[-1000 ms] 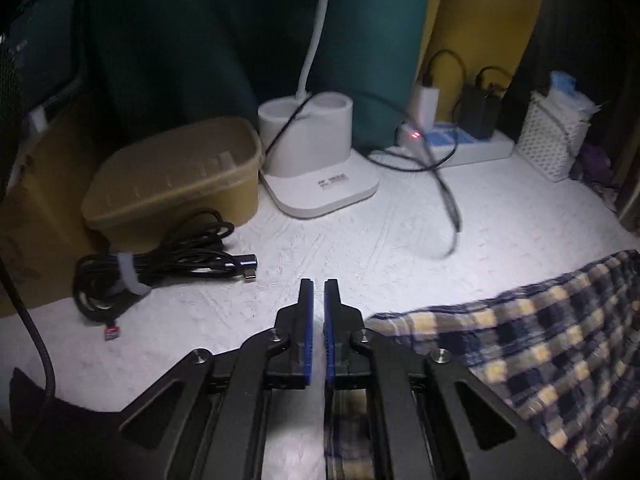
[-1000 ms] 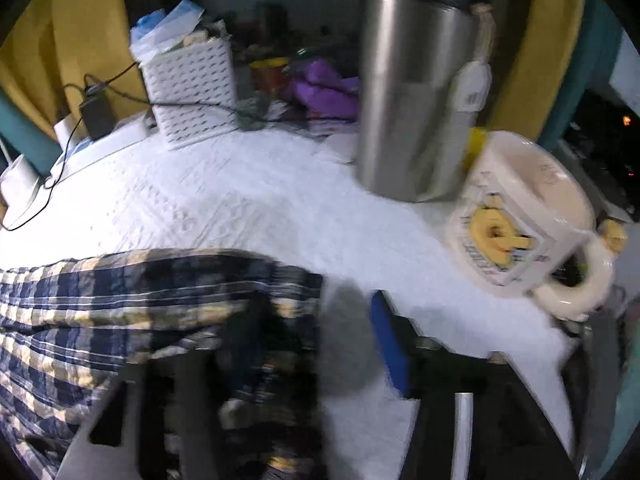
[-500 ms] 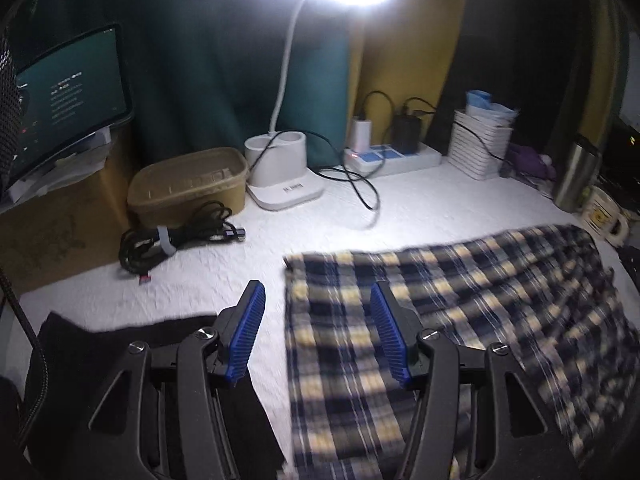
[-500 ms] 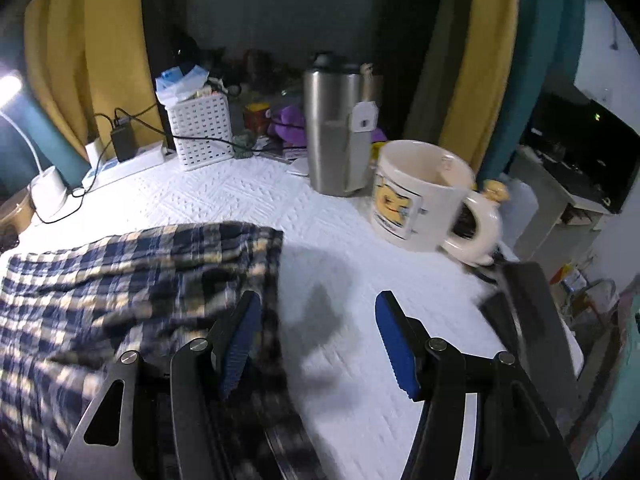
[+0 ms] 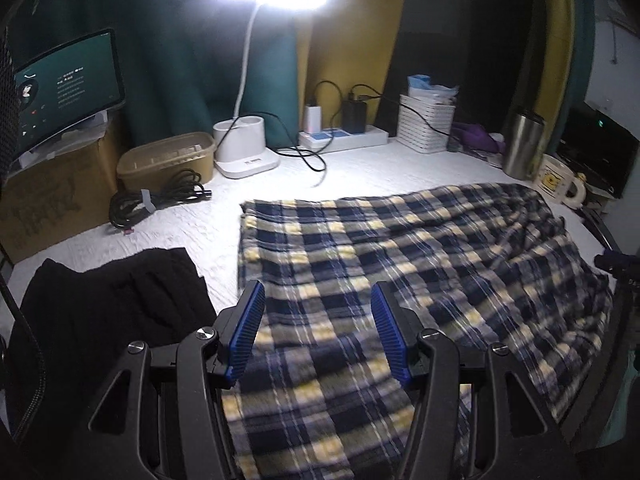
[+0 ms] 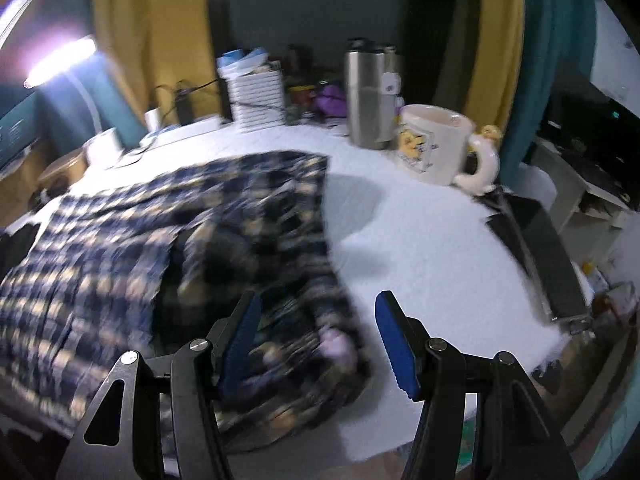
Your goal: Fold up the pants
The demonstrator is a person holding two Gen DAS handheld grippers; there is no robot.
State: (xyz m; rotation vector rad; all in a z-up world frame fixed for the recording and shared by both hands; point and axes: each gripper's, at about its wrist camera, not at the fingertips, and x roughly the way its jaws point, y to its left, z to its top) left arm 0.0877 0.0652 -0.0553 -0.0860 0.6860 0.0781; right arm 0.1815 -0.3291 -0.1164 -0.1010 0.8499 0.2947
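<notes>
Left wrist view: the left gripper (image 5: 318,334) is hovering over the plaid pants (image 5: 420,264), fingers (image 5: 248,330) parted and gripping nothing; the pants are lying spread across the white counter (image 5: 192,220), centre to right. Right wrist view: the right gripper (image 6: 320,340) is also gaping empty above the pants' blurred right edge, probably lining up a grab.

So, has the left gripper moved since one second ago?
Yes. The left gripper has pulled back from the lamp base, which now looks smaller and farther, and it now hangs open above the plaid pants.
</notes>
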